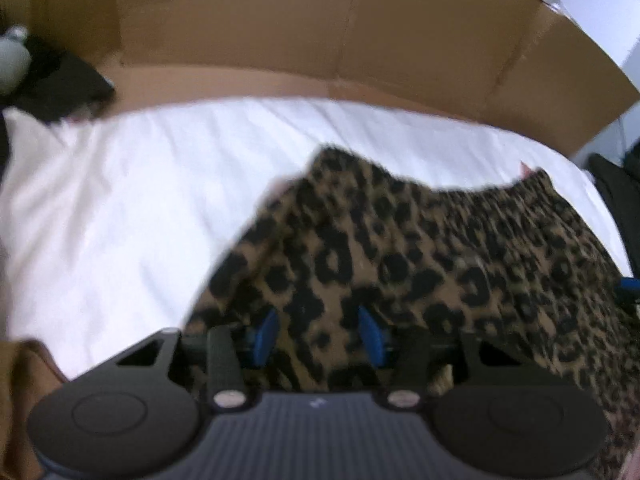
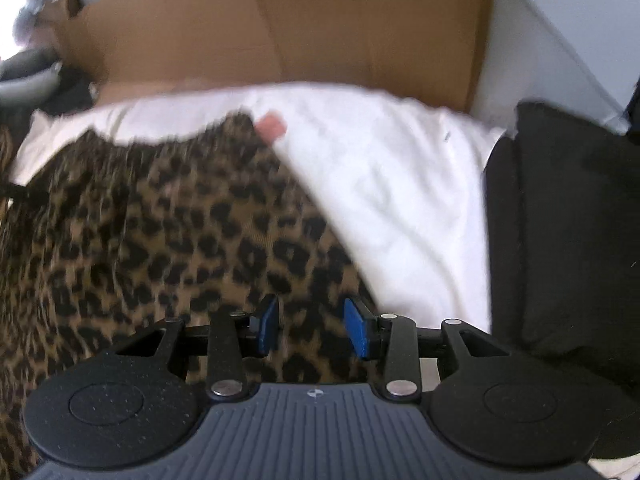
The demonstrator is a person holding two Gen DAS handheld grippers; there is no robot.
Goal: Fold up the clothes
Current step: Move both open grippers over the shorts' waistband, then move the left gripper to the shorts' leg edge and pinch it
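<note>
A leopard-print garment (image 1: 400, 248) lies rumpled on a white sheet (image 1: 140, 200); its gathered waistband runs along the far right edge. My left gripper (image 1: 319, 334) sits over the garment's near part, blue pads apart, with print cloth between them and lapping over their tips. In the right wrist view the same garment (image 2: 160, 220) fills the left half, and a pink tag (image 2: 272, 125) shows at its far corner. My right gripper (image 2: 312, 330) hovers at the garment's right edge, jaws apart, with cloth lying behind the gap. Both views are blurred.
A brown cardboard wall (image 1: 280, 32) stands along the far side of the sheet. A pale bottle (image 1: 14, 56) and dark items (image 1: 60, 80) sit at the far left. A black cushion (image 2: 560, 220) borders the sheet on the right. Bare sheet (image 2: 400, 200) lies between garment and cushion.
</note>
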